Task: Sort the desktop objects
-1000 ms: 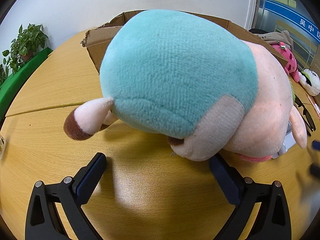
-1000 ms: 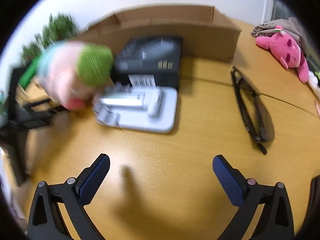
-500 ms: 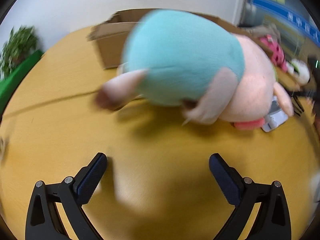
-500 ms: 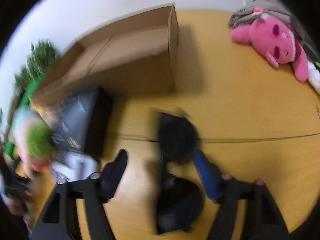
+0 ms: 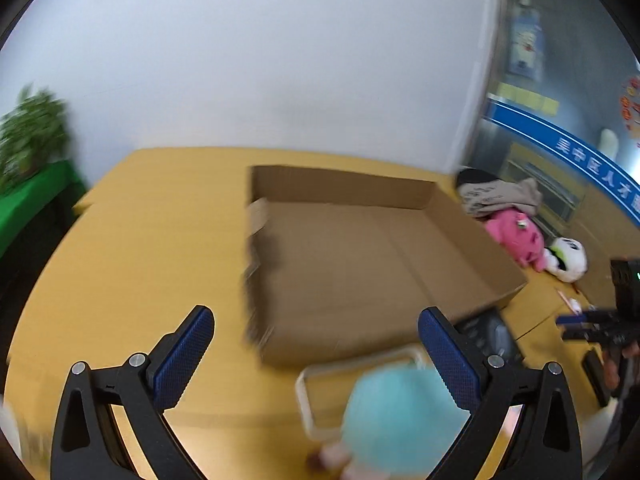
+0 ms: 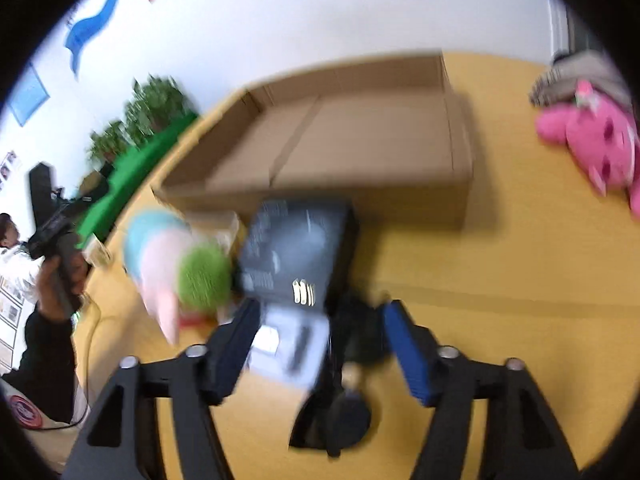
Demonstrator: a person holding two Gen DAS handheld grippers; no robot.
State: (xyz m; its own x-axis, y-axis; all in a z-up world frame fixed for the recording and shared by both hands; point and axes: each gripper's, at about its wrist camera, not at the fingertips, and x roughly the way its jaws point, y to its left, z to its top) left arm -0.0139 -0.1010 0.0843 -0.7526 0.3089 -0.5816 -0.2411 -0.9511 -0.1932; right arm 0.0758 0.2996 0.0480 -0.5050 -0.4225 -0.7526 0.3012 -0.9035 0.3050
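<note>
My left gripper (image 5: 316, 356) is open and holds nothing; it hovers above the wooden table, facing an open cardboard box (image 5: 344, 188). The teal and pink plush toy (image 5: 400, 420) lies low in the left wrist view, below the right finger. In the right wrist view, my right gripper (image 6: 322, 346) has a blurred pair of black glasses (image 6: 344, 412) between its jaws, lifted off the table. Those jaws are opening slightly. Beyond them are a black box (image 6: 296, 252), a white device (image 6: 288, 344) and the same plush toy (image 6: 168, 256).
A pink plush (image 5: 516, 236), a white plush (image 5: 568, 260) and a grey cloth (image 5: 500, 196) lie right of the cardboard box (image 6: 360, 136). A green ledge with plants (image 5: 32, 184) runs along the left. A person's hand (image 6: 60, 272) grips the left tool.
The left gripper rose and drew back from the plush toy, which now sits low in view. The right gripper narrowed around the black glasses, lifted them and swung left toward the black box.
</note>
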